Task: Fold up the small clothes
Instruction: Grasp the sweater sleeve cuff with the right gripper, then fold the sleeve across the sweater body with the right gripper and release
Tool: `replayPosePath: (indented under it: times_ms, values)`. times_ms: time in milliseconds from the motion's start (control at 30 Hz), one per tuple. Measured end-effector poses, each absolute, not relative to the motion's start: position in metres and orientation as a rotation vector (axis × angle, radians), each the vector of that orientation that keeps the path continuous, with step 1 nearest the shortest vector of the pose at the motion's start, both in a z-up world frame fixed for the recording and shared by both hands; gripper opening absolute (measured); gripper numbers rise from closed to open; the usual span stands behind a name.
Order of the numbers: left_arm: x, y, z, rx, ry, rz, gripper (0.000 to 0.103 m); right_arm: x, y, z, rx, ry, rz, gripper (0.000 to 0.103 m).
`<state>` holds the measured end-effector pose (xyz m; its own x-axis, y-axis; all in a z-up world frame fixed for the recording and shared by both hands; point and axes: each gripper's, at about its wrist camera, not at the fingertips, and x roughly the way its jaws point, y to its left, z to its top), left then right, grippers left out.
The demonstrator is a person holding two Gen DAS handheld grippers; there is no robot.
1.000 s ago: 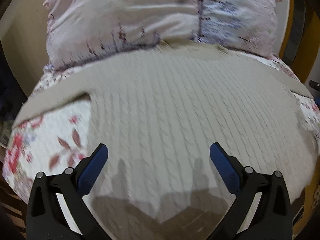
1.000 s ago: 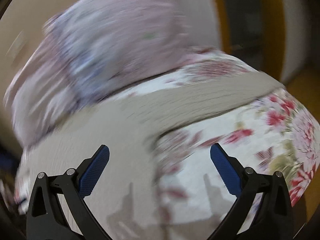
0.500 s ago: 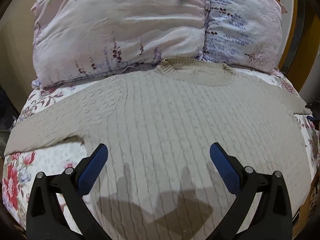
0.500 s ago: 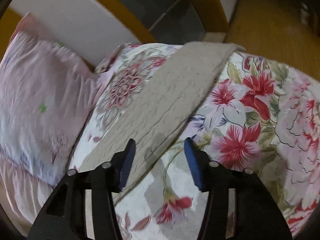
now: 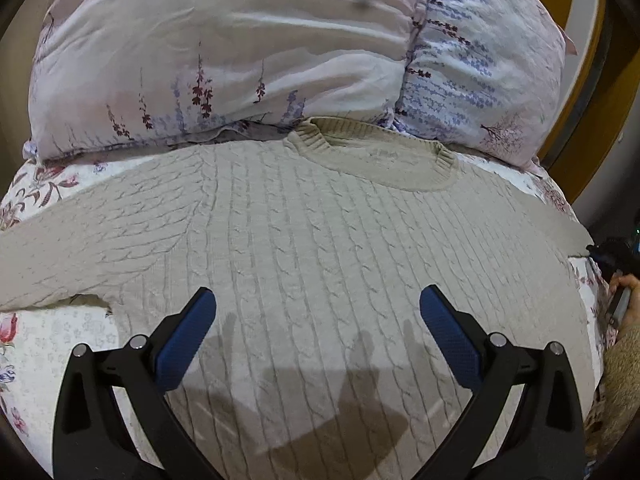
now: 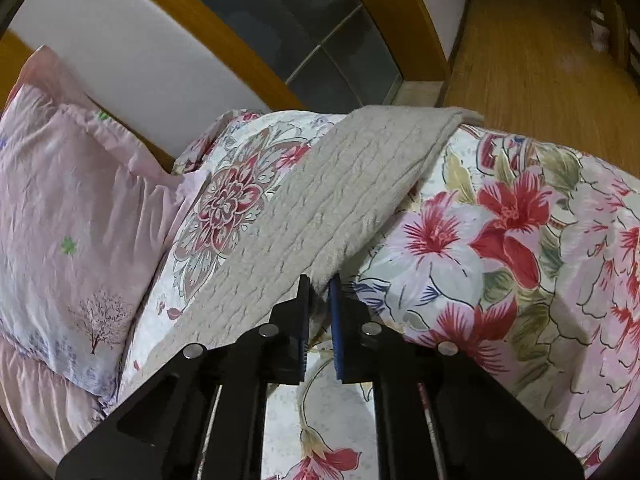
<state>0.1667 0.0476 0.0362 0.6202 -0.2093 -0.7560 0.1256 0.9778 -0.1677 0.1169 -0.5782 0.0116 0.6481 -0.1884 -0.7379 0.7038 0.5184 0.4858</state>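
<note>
Jaws of right gripper (image 6: 319, 292) pinched shut on edge of sweater sleeve (image 6: 320, 216). Jaws of left gripper (image 5: 318, 320) spread wide, holding nothing, hovering over sweater (image 5: 312, 240) body. Beige cable-knit sweater lies flat, front up, on floral bed cover (image 6: 500, 240), collar (image 5: 372, 156) touching pink pillow (image 5: 240, 52). Sleeve stretches toward bed edge, wooden floor (image 6: 540, 48) beyond.

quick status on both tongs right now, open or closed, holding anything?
Left tongs: open, hovering over the sweater body, holding nothing.
Right tongs: closed on the lower edge of the sweater sleeve.
</note>
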Motion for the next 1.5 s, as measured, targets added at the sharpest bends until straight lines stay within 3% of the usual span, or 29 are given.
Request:
replayPosePath:
  times_ms: [200, 433, 667, 867, 933, 967, 1033, 1133, 1300, 1433, 1500]
  values:
    - [0.165, 0.053, 0.04, -0.136, 0.818, -0.222, 0.101, 0.128, -0.535, 0.063, 0.668, 0.572, -0.434, 0.008]
    - [0.163, 0.055, 0.048, -0.19, 0.752, -0.256, 0.101, 0.155, -0.395, 0.11, 0.485, 0.555, 0.036, 0.007]
    - [0.167, 0.059, 0.042, -0.417, 0.759, -0.407, 0.101, 0.173, -0.253, 0.041, 0.298, 0.843, 0.333, 0.004]
    - [0.169, 0.054, 0.037, -0.444, 0.791, -0.446, 0.101, 0.172, -0.25, 0.013, 0.407, 0.97, 0.316, 0.005]
    - [0.168, 0.055, 0.038, -0.444, 0.787, -0.45, 0.101, 0.162, -0.269, 0.025, 0.478, 0.924, 0.289, 0.013]
    - [0.168, 0.056, 0.038, -0.445, 0.786, -0.448, 0.101, 0.16, -0.281, 0.03, 0.528, 0.897, 0.272, 0.028]
    - [0.169, 0.057, 0.037, -0.452, 0.785, -0.444, 0.101, 0.16, -0.307, 0.032, 0.668, 0.864, 0.219, 0.043]
    - [0.172, 0.057, 0.034, -0.47, 0.804, -0.444, 0.101, 0.171, -0.329, 0.02, 0.845, 0.887, 0.179, 0.043]
    - [0.17, 0.059, 0.031, -0.476, 0.807, -0.442, 0.101, 0.184, -0.333, 0.009, 0.892, 0.869, 0.085, 0.039]
    - [0.17, 0.065, 0.032, -0.481, 0.801, -0.431, 0.101, 0.188, -0.336, 0.014, 0.816, 0.815, -0.028, 0.018]
    - [0.17, 0.067, 0.032, -0.482, 0.803, -0.429, 0.101, 0.193, -0.332, 0.022, 0.735, 0.795, -0.07, 0.012]
